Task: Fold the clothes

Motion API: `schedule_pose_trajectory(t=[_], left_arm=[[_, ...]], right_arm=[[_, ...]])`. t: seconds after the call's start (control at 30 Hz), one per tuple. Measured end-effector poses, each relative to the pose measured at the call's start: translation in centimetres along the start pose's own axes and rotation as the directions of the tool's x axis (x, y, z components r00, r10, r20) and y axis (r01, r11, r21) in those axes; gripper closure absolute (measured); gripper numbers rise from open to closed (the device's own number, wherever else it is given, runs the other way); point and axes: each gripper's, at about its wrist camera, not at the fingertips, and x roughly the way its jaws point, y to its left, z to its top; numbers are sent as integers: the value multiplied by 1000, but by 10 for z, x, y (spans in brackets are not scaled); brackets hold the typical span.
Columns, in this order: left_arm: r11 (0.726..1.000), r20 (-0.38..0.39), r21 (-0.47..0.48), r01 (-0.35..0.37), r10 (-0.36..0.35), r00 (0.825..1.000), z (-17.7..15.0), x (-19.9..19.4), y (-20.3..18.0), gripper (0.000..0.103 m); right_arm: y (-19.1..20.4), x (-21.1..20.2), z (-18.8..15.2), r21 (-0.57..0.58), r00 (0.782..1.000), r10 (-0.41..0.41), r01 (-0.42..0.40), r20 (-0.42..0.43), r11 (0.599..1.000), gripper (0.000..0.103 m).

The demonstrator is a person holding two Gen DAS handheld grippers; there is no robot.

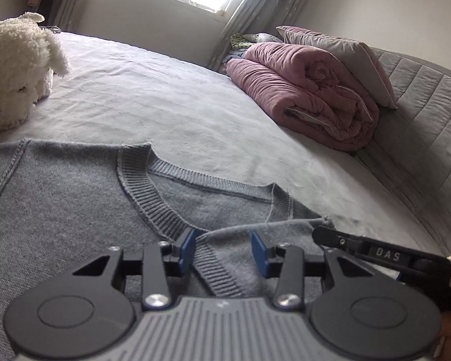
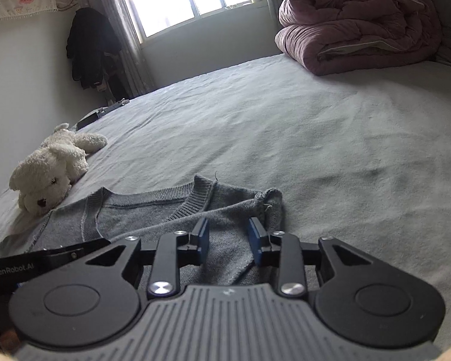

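Note:
A grey knit sweater [image 1: 60, 198] lies flat on the bed, its ribbed V-neck collar [image 1: 153, 195] facing away from me. My left gripper [image 1: 222, 246] hovers open just over the collar's point, blue pads apart, nothing between them. My right gripper [image 2: 228, 240] is open too, low over the sweater [image 2: 153, 213] near its right shoulder, where the cloth is bunched into a small fold [image 2: 267, 201]. The right gripper's black finger [image 1: 375, 249] shows at the right of the left wrist view. The left gripper's body [image 2: 45, 258] shows at the left of the right wrist view.
A white plush dog [image 1: 12, 72] [image 2: 51, 171] lies on the pale bedsheet [image 1: 171, 102] left of the sweater. A rolled pink quilt [image 1: 309, 93] [image 2: 360, 27] and a pillow [image 1: 339, 51] sit at the bed's head by the grey padded headboard [image 1: 421, 120]. Dark clothes [image 2: 90, 48] hang by the window.

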Motion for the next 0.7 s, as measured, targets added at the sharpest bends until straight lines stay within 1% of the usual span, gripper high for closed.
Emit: schedule_pose_trajectory(t=[0.1,0.2,0.27,0.33,0.4,0.43,0.57,0.7], left_arm=[[1000,-1,-23,-19,18,1000,3,-6,4,60],[998,-3,-46,-37,37,999,6,-13,7,55],[997,-4,-59,-52,52,999,8,-18,10,50],[995,-2,-53,-89,89,996,14,-32,16,47],[991,0,-47,-127,127,992,20,-45,22,44],[988,0,-39,-148,148,989,24,-51,27,42],[972,4,8,-237,237,972,43,-73,51,41],[949,2,50,-313,313,950,64,-95,80,33]], right_arm=[[0,-9,5,22,1000,14,-14,24,1000,69],[-4,-21,10,84,999,27,-30,27,996,68],[1,-26,14,90,999,36,-37,13,995,68],[12,-31,20,68,999,38,-38,1,997,67],[27,-35,26,47,999,50,-50,-4,998,62],[34,-36,29,42,998,60,-60,-5,997,60],[62,-32,38,37,995,94,-94,-18,995,59],[90,-19,41,69,991,127,-124,-41,990,59]])
